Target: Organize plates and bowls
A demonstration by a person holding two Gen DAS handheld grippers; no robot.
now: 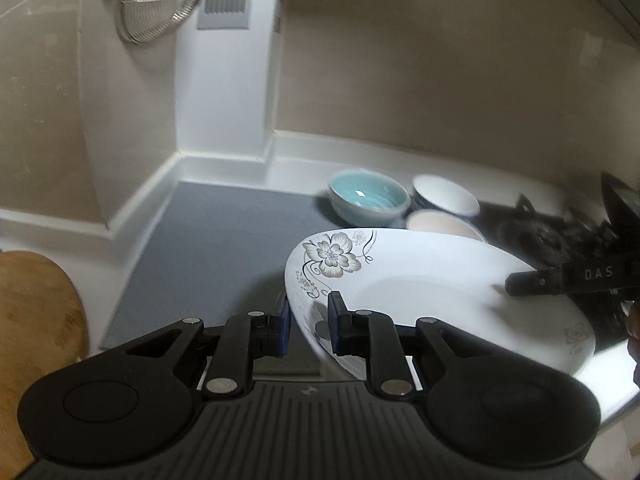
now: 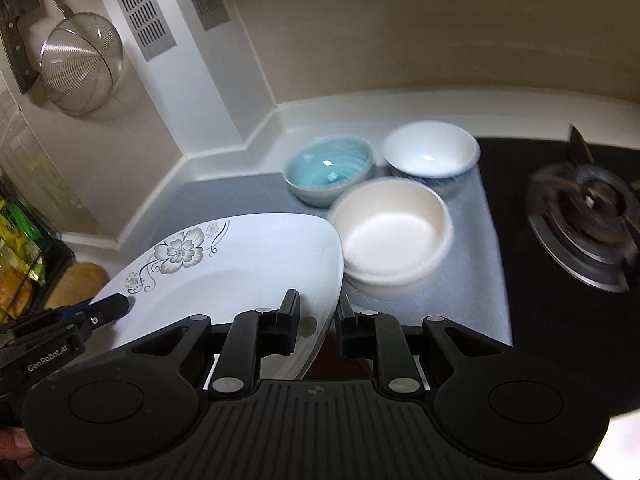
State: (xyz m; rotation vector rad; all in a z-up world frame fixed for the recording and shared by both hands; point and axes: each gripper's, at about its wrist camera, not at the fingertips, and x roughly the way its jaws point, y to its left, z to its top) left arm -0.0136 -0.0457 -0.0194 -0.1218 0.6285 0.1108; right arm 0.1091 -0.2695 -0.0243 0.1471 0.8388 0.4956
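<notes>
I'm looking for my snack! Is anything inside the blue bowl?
The blue bowl looks empty: only shiny glaze and swirly lines show inside. Its near inner wall is hidden by its rim. The white bowl and cream bowl beside it look empty too.

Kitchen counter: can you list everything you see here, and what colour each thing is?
Flowered plate: one, white with grey flowers, held tilted above the grey mat, rim between the fingers of both tools.
Blue bowl: one, light blue inside, at the back of the mat.
White bowls: one with a plain white rim, nearest the plate; one with a dark blue pattern outside, behind it.
Grey mat: one, on the white counter.
Strainer: one, silver mesh, hanging on the wall.
Knife: one, dark handle, hanging beside the strainer.
Gas burner: one, black and silver, right of the mat.
Wooden board: one, light brown, far left.
Left tool: black, gripping the plate's left rim.
Right tool: black, around the right rim.
</notes>
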